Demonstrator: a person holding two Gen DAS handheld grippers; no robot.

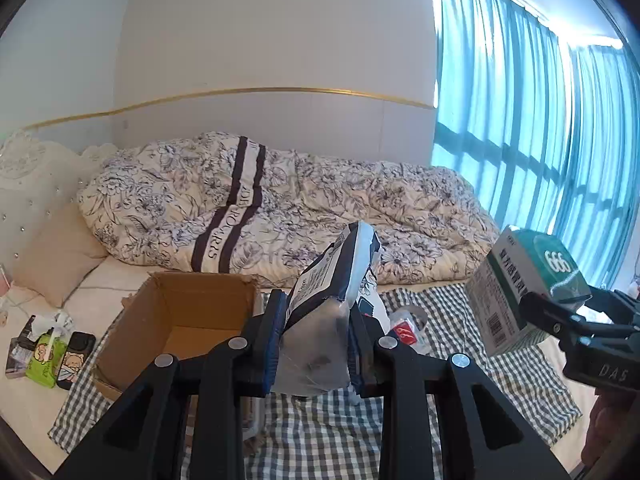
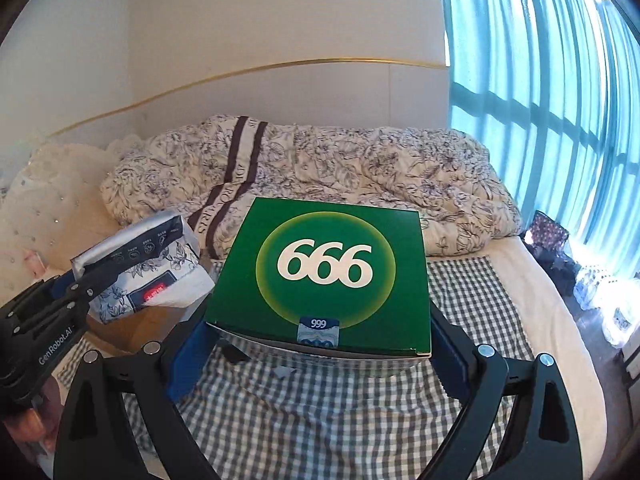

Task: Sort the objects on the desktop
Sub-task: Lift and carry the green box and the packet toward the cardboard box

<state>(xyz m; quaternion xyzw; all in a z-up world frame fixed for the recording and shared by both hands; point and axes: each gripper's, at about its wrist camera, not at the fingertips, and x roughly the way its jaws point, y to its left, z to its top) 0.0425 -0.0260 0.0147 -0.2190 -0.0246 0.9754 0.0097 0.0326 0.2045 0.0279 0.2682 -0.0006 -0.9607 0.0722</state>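
Observation:
My left gripper [image 1: 316,344] is shut on a silver and dark blue foil packet [image 1: 332,280] and holds it up above the checked cloth [image 1: 500,392], just right of an open cardboard box [image 1: 188,316]. The packet also shows in the right wrist view [image 2: 136,268], with the left gripper [image 2: 68,292] on it. My right gripper [image 2: 320,356] is shut on a green medicine box [image 2: 324,276] printed "999", held level above the cloth [image 2: 320,408]. That box shows at the right of the left wrist view [image 1: 520,292], with the right gripper [image 1: 560,316] on it.
A small clear packet with a red label [image 1: 408,330] lies on the cloth behind the foil packet. A green tissue pack [image 1: 44,360] and small items lie on the bed at the left. A floral quilt [image 1: 280,204] lies behind. A dark bag [image 2: 548,240] sits by the curtain.

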